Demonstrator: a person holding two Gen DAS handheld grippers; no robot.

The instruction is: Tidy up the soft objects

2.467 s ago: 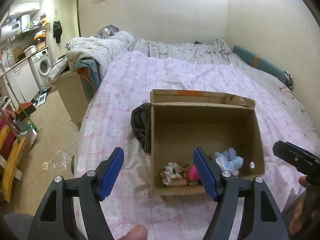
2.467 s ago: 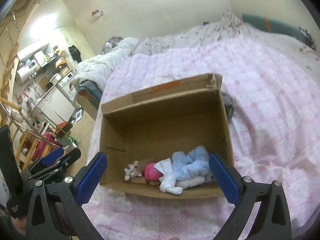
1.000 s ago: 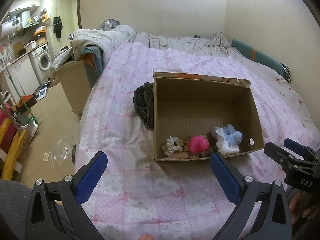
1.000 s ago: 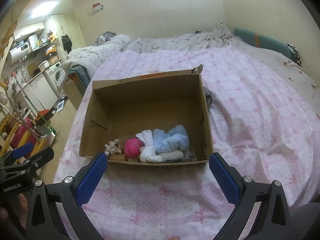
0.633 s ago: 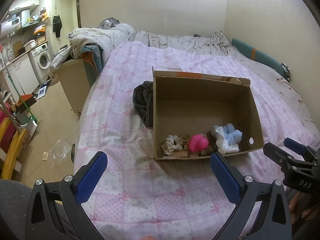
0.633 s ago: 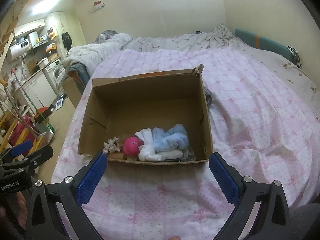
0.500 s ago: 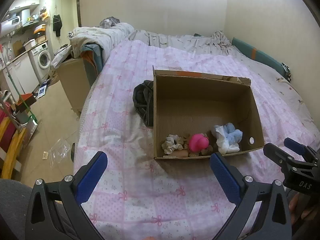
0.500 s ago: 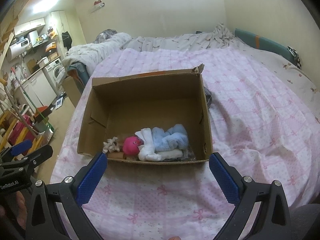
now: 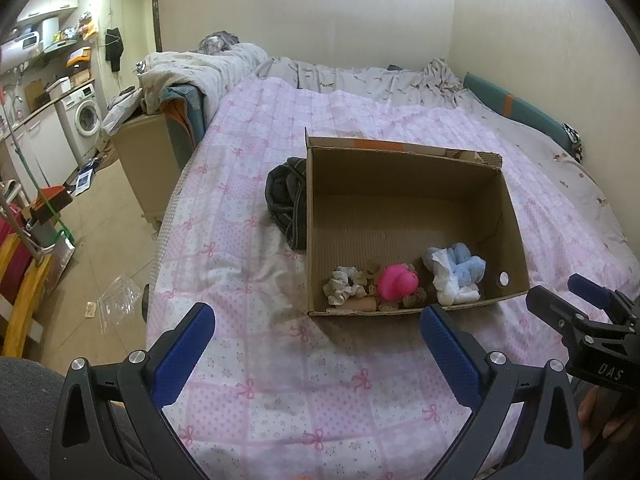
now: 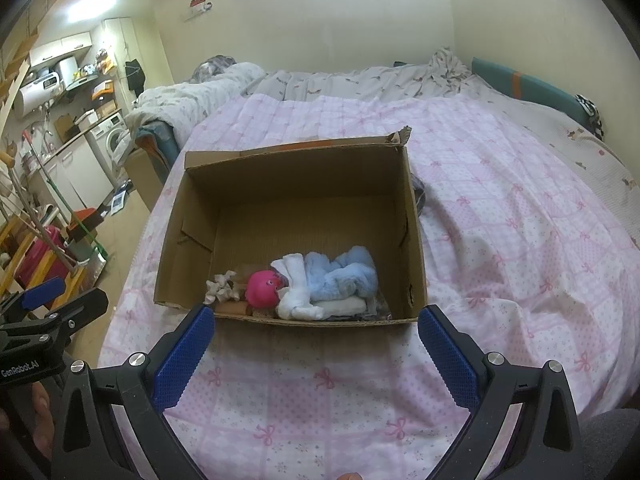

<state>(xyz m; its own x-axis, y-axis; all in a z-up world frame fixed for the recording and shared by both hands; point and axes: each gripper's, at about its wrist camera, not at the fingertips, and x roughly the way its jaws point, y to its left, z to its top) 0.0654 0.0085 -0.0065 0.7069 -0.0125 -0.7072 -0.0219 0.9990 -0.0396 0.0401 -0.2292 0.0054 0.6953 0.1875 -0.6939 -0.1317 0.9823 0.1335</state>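
Soft objects lie grouped along the near wall inside an open brown cardboard box [image 9: 404, 200]: a fluffy light-blue cloth [image 10: 344, 276] bundled with a white cloth [image 10: 296, 292], a round bright-pink plush item [image 9: 398, 282] just left of them, and a pale ruffled scrunchie [image 9: 344, 284] at the left end. Small tan pieces sit among them; what they are cannot be told. The rest of the box floor is bare cardboard. A round hole shows in the box's right wall in the left wrist view.

The box rests on a pink patchwork quilt with bow prints [image 9: 248, 208] covering a bed. A dark grey bundled garment [image 9: 286, 196] lies on the quilt, touching the box's left wall.

Left gripper [image 9: 316, 344], with blue-padded fingers, hovers over the quilt short of the box's near wall; its jaws are spread wide and hold nothing. Right gripper [image 10: 316, 344] hovers likewise in front of the box, jaws spread wide, empty.

Beyond the quilt lies rumpled grey-white bedding [image 9: 360, 80] against a cream wall. To the left, a white washing machine [image 9: 86, 120] stands at a counter beside a tiled floor.
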